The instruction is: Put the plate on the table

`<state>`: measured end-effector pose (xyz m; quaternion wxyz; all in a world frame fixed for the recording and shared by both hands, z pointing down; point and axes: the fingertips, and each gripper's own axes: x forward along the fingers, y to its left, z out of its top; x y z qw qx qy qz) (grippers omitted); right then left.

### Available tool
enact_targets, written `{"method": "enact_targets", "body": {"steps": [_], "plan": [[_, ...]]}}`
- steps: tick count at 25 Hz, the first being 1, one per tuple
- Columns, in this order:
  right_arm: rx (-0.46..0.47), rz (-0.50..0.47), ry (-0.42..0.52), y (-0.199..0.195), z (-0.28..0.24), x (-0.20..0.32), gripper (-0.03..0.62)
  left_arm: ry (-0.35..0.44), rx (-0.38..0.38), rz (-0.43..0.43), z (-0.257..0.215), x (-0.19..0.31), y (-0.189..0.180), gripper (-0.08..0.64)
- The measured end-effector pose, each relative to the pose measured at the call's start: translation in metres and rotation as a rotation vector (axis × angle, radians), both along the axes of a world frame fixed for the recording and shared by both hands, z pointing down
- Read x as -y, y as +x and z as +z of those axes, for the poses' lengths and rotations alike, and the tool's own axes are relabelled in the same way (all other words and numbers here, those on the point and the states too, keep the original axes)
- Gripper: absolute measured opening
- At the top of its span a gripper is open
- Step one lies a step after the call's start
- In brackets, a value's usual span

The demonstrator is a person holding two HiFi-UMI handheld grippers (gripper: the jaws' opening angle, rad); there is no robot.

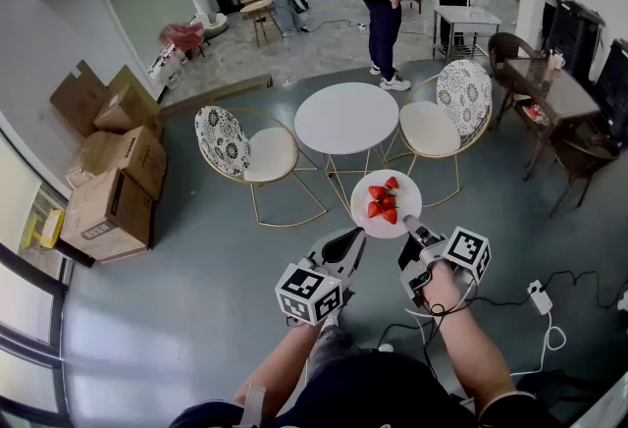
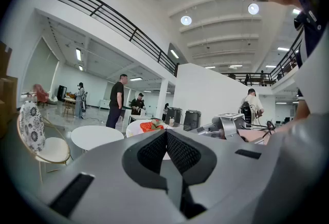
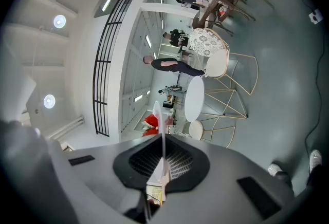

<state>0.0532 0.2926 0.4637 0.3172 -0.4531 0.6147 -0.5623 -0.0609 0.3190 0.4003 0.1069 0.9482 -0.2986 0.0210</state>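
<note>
Clearly the round white counter [image 1: 346,118] lies well beyond the round white plate [image 1: 409,194], which hangs in the air short of the counter's near edge, pinched at its near rim by the right claw [image 1: 410,226] alone. Any sag in that thin one-sided grip would probably roll the red strawberries [image 1: 383,202] off. The left claw [image 1: 351,240], closed on nothing, sits just beside the rim and gives no support.

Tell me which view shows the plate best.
Head view: the whole plate, strawberries on it, from above, its rim in the right tongs. Right gripper view shows it edge-on; left gripper view only a sliver.
</note>
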Motion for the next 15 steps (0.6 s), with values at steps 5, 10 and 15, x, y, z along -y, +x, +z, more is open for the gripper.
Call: {"method": "enact_targets", "body": {"steps": [5, 10, 15], "plan": [[0.002, -0.001, 0.0, 0.0009, -0.0018, 0.0026, 0.014, 0.0, 0.002, 0.001, -0.0026, 0.0023, 0.0006, 0.005], [0.023, -0.006, 0.002, 0.0017, 0.0012, 0.0036, 0.014, -0.002, 0.005, -0.001, 0.0004, 0.0023, 0.0026, 0.005], [0.027, -0.012, -0.003, 0.004, 0.0054, 0.0073, 0.014, -0.006, 0.01, -0.008, 0.0036, 0.0066, 0.0043, 0.005]]}}
